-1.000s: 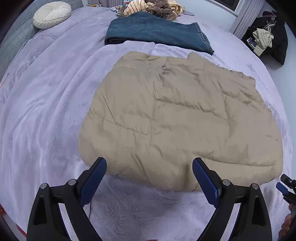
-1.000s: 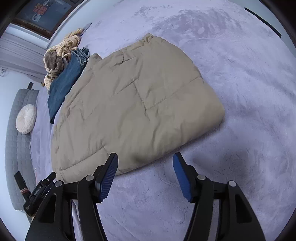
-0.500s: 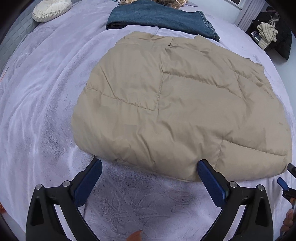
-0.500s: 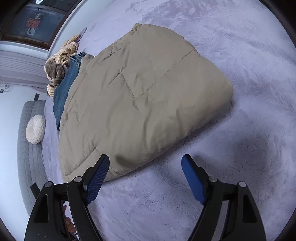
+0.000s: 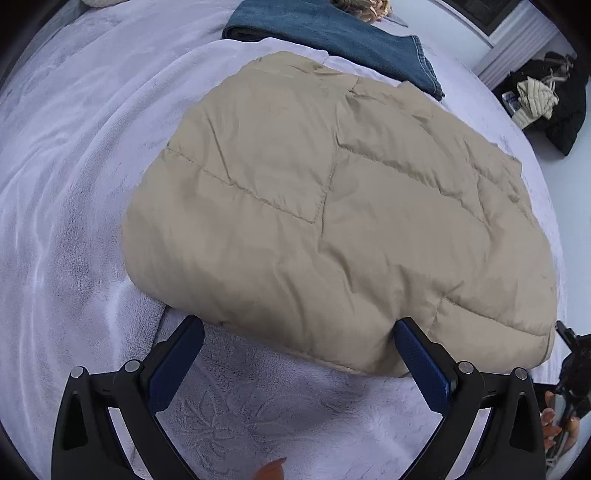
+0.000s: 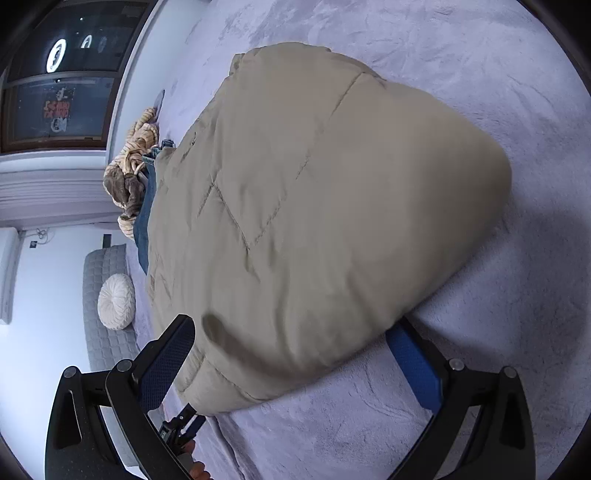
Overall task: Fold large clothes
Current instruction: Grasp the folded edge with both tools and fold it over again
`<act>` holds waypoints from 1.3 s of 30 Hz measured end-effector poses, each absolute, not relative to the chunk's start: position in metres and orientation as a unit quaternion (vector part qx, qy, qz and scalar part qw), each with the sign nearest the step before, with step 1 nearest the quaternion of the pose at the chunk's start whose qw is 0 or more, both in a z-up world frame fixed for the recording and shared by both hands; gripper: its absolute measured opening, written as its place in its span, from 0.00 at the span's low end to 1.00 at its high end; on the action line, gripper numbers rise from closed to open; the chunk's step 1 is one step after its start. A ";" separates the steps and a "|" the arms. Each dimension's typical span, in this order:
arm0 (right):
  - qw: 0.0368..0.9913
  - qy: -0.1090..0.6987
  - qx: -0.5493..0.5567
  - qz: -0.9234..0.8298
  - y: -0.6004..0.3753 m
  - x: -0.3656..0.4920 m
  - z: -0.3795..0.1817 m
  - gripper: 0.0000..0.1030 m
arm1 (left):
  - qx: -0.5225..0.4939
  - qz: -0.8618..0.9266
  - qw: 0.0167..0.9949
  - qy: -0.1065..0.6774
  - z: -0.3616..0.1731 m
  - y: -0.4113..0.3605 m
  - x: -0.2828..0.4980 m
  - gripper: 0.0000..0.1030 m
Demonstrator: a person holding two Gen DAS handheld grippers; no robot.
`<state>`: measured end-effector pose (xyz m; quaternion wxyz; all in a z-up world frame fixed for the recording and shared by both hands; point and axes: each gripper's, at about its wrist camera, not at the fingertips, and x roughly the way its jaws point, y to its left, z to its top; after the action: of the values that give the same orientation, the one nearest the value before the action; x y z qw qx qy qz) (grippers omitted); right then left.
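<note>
A lavender plush blanket [image 5: 74, 206] covered the bed, and on it the folded beige quilted jacket [image 5: 332, 206] lay with its near edge just ahead of both pairs of jaws, folded jeans [image 5: 332, 33] beyond its far edge. The left gripper [image 5: 299, 350] stood wide and released, holding nothing, one pad at the hem; the right gripper [image 6: 291, 350] was opening, the puffy corner between its blue pads but unpressed. To lift cleanly, each pair should probably slide under the whole thickness before clenching, at matching points.
</note>
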<state>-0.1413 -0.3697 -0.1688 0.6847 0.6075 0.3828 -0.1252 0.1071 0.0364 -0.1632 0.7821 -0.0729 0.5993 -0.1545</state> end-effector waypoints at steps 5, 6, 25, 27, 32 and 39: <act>0.676 0.371 0.627 -0.109 -0.370 -0.133 -0.175 1.00 | -0.222 -0.180 0.728 0.623 -0.193 0.073 0.117 1.00; 0.675 0.372 0.629 -0.105 -0.371 -0.130 -0.176 1.00 | -0.249 -0.186 0.713 0.628 -0.201 0.077 0.120 1.00; 0.655 0.344 0.664 -0.106 -0.373 -0.120 -0.195 0.34 | -0.218 -0.217 0.781 0.543 -0.177 0.051 0.169 0.22; 0.667 0.342 0.652 -0.112 -0.369 -0.122 -0.186 0.28 | -0.198 -0.227 0.790 0.535 -0.167 0.052 0.165 0.20; 0.688 0.332 0.635 -0.116 -0.360 -0.130 -0.166 0.24 | -0.157 -0.254 0.804 0.515 -0.143 0.059 0.149 0.20; 0.695 0.357 0.614 -0.110 -0.343 -0.163 -0.144 0.24 | -0.145 -0.268 0.806 0.508 -0.120 0.081 0.104 0.20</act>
<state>-0.1626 -0.3430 -0.1438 0.6953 0.6140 0.3570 -0.1103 0.1035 0.0810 -0.1200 0.8061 -0.1448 0.5076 -0.2675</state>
